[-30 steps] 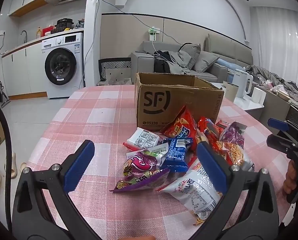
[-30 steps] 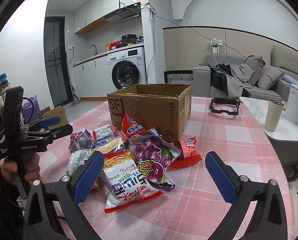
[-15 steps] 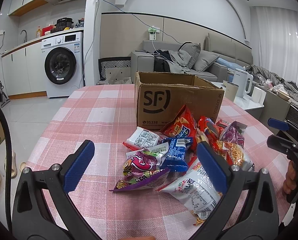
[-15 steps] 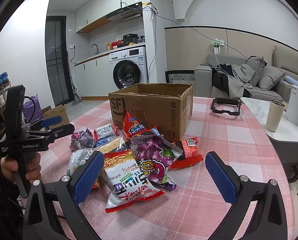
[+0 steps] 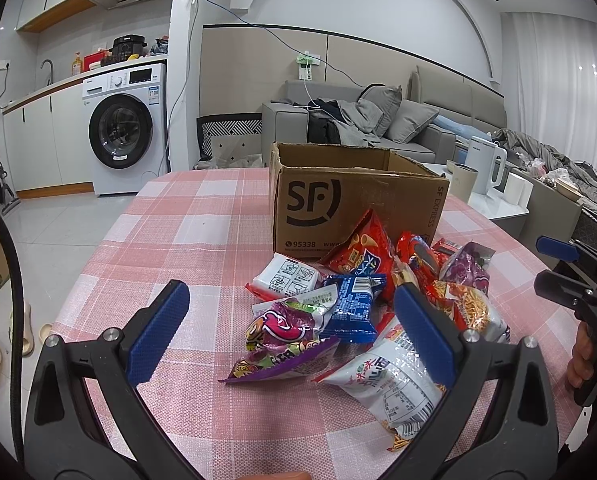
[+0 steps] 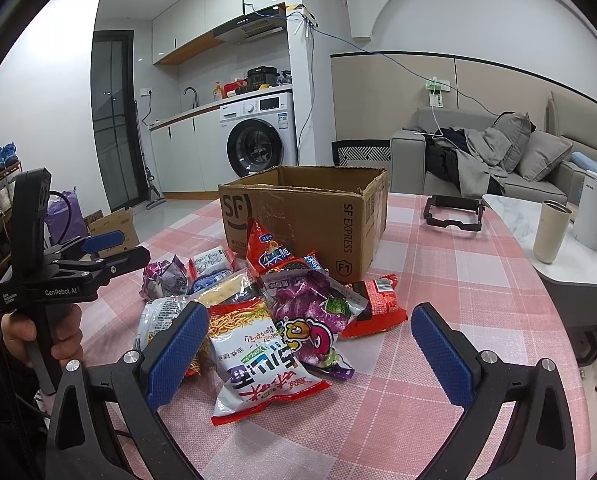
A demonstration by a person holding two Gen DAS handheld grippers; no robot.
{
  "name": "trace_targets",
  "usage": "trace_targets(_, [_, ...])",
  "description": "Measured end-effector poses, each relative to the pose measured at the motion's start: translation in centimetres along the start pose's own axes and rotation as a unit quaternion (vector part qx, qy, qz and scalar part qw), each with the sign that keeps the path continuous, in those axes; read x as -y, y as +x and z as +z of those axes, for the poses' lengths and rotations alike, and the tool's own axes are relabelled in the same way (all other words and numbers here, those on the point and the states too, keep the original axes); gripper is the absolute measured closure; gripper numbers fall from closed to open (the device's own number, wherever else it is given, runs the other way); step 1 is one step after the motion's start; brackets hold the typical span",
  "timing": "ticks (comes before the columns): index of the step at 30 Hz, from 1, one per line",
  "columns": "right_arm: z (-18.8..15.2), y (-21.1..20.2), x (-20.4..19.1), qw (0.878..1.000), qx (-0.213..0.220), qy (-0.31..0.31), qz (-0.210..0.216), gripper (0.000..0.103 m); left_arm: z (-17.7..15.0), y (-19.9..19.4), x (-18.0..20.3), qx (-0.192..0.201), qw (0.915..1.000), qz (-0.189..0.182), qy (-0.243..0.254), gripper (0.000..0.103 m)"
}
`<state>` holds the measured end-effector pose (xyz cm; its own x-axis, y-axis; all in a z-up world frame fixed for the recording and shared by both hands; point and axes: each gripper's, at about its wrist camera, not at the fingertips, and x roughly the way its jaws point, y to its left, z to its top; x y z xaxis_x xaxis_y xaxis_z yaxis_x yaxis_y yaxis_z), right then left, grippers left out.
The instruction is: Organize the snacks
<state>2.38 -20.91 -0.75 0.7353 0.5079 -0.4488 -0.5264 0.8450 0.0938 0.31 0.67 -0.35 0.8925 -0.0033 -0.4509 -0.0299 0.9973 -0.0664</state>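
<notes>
A pile of snack bags lies on the pink checked table in front of an open cardboard box point(image 5: 354, 200), also in the right wrist view point(image 6: 310, 216). The pile holds a purple bag point(image 5: 286, 332), a blue packet point(image 5: 354, 308), a red triangular bag point(image 5: 362, 252) and a white noodle bag point(image 6: 254, 356). My left gripper point(image 5: 290, 328) is open and empty, just short of the pile. My right gripper point(image 6: 310, 348) is open and empty, near the white noodle bag and a purple bag point(image 6: 310, 308). Each gripper shows in the other's view: the right one point(image 5: 566, 268) and the left one point(image 6: 106, 252).
A black frame-like object point(image 6: 452, 212) lies on the table right of the box. A side table to the right holds a beige cup point(image 6: 550, 232) and a white kettle point(image 6: 596, 208). A washing machine point(image 5: 126, 128) and a sofa point(image 5: 378, 120) stand beyond.
The right wrist view has shifted slightly toward the pile. The left gripper has stayed still. Both stay open.
</notes>
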Motion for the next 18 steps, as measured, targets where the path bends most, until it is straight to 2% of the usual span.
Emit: trace_targets(18, [-0.03, 0.09, -0.01, 1.000, -0.001, 0.000, 0.000, 0.000, 0.05, 0.01, -0.02, -0.001, 1.0000, 0.000, 0.000, 0.001])
